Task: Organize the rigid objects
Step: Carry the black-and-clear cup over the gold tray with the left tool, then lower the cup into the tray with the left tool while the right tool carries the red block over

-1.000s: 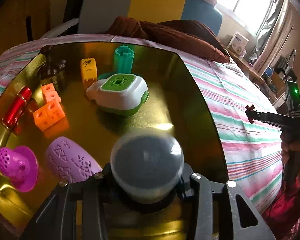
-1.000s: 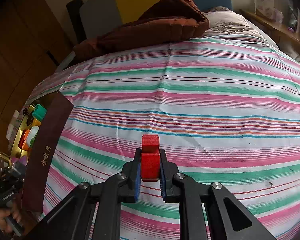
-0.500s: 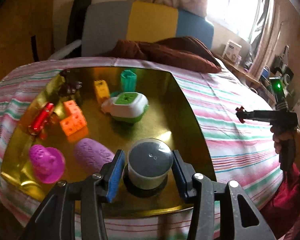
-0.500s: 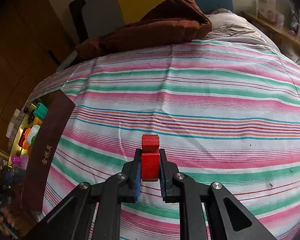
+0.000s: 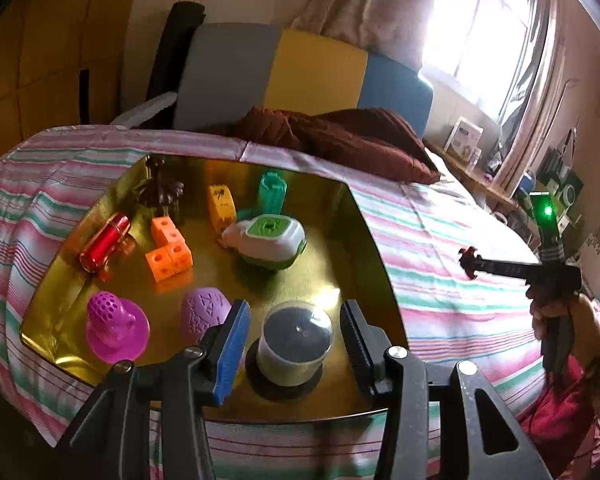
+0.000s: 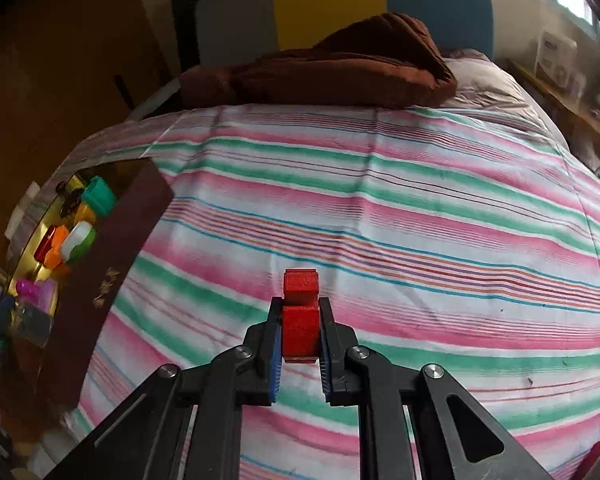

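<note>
While my left fingers (image 5: 294,344) stand spread with nothing pinched, the clear-lidded jar (image 5: 296,346) sits upright between them on the gold tray (image 5: 352,280), untouched by either pad. That tray lies on the striped bed (image 5: 440,280) and also carries a purple egg-shaped piece (image 5: 202,312) just left of the jar, a magenta perforated cap (image 5: 114,328), orange cubes (image 5: 166,252), a red cylinder (image 5: 104,242), a white and green box (image 5: 270,238), a yellow block (image 5: 221,202) and a teal piece (image 5: 273,192). My right fingers (image 6: 300,332) are pressed tight on a red block (image 6: 300,320), held above the striped bedcover, well to the right of the tray. A brown blanket (image 6: 340,68) is heaped at the headboard (image 6: 326,0).
</note>
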The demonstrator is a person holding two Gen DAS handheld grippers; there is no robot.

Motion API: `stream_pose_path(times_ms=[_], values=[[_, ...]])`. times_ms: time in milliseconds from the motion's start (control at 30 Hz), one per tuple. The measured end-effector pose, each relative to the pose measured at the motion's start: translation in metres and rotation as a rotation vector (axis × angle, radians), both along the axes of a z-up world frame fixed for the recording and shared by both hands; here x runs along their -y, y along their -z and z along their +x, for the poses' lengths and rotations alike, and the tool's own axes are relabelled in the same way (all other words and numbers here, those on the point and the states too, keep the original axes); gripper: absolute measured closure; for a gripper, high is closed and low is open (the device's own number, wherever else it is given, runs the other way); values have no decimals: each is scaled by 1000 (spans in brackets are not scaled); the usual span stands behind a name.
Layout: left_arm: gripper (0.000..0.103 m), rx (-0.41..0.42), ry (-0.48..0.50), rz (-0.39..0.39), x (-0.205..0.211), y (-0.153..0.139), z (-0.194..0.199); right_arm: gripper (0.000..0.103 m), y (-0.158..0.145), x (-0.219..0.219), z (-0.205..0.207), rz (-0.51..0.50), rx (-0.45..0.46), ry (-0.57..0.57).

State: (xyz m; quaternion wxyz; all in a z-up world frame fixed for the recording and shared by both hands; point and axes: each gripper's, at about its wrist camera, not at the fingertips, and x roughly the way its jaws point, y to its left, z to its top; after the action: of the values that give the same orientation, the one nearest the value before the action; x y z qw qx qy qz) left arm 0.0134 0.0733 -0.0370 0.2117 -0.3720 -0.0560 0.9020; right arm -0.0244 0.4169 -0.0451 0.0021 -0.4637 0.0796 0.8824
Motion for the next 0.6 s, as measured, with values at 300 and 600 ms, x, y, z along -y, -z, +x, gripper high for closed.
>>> stream_pose_path(times_ms=[300, 600], values=[[56, -26, -20, 37, 13, -9, 4, 88, -21, 70, 8, 42, -30, -117], [56, -17, -73, 74, 36, -10, 2, 88, -33, 129, 15, 28, -71, -183]])
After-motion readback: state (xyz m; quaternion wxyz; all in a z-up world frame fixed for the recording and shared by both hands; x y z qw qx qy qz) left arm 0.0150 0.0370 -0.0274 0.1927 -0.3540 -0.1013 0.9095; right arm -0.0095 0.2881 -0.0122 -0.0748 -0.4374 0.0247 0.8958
